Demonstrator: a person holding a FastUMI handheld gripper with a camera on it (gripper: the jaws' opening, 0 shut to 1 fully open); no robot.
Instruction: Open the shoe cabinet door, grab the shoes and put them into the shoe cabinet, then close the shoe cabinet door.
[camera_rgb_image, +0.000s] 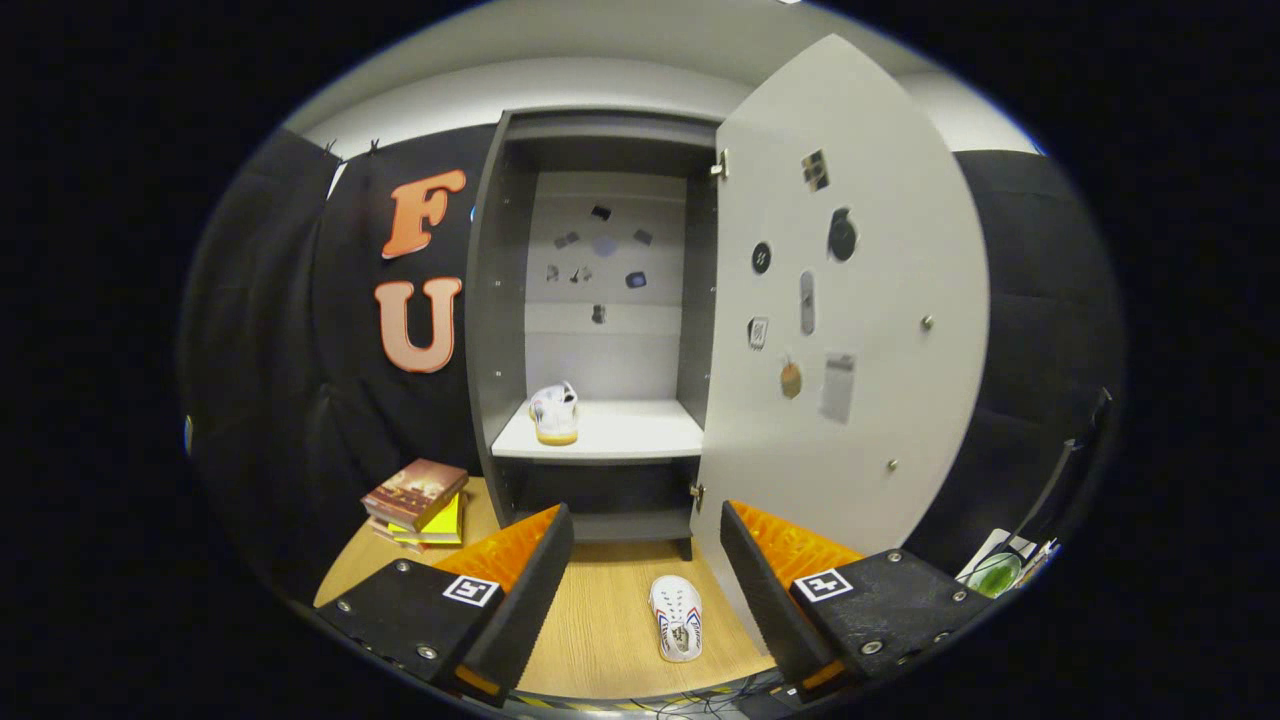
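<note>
The grey shoe cabinet (492, 300) stands ahead with its door (880, 300) swung wide open to the right. One white shoe with a yellowish sole (555, 411) rests on the left part of the cabinet's white shelf (630, 432). A second white shoe (677, 618) lies on the wooden floor (600, 610) between my fingers, closer to the right finger, in front of the cabinet base. My gripper (647, 585) is open, held back from the cabinet, with nothing gripped.
A stack of books (418, 500) lies on the floor left of the cabinet. Small stickers and magnets dot the inside of the door and the cabinet's back wall. Some papers and a green item (995, 570) sit at the far right, past the door.
</note>
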